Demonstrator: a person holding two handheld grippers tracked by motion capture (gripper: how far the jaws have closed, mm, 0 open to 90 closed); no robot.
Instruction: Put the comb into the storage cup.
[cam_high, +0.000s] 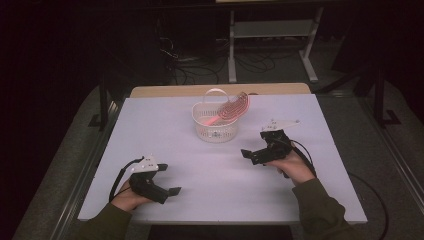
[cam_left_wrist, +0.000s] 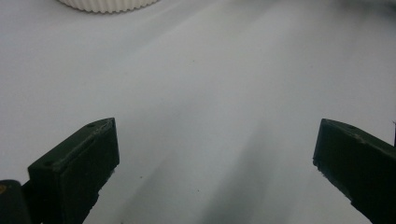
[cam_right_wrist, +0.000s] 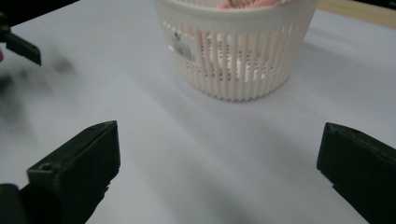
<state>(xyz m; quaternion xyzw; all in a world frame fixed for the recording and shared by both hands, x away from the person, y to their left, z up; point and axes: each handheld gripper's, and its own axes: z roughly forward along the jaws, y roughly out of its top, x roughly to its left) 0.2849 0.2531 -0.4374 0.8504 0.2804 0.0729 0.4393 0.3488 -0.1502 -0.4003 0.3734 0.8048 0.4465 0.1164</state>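
— White plastic, thin and slotted all round: that is how we read the basket (cam_high: 215, 126), which stands on the far middle of the table (cam_high: 150, 125) with a pink brush (cam_high: 231, 110) leaning out of it. Starting from our side, what do we have?

— Nearest us, the left gripper (cam_high: 172, 191) sits low over the near left of the table, jaws spread wide with nothing between them; in the left gripper view we see bare table between the two black jaws and just the basket's foot at the top edge.

— And the right gripper (cam_high: 246, 153)?

— Further in, right of centre, near the basket but apart from it. Its jaws stand fully spread and hold nothing; in the right gripper view the basket (cam_right_wrist: 236, 51) lies straight ahead beyond them.

— How will the basket handle?

— Light, we judge, and somewhat springy. The ribbed wall would flex and could slip or crack under a hard pinch. We would take it by the rim or the arched handle (cam_high: 215, 92) instead.

— The brush?

— Light and stiff; its slim handle is buried inside, so the head that sticks up is the part we could grip.
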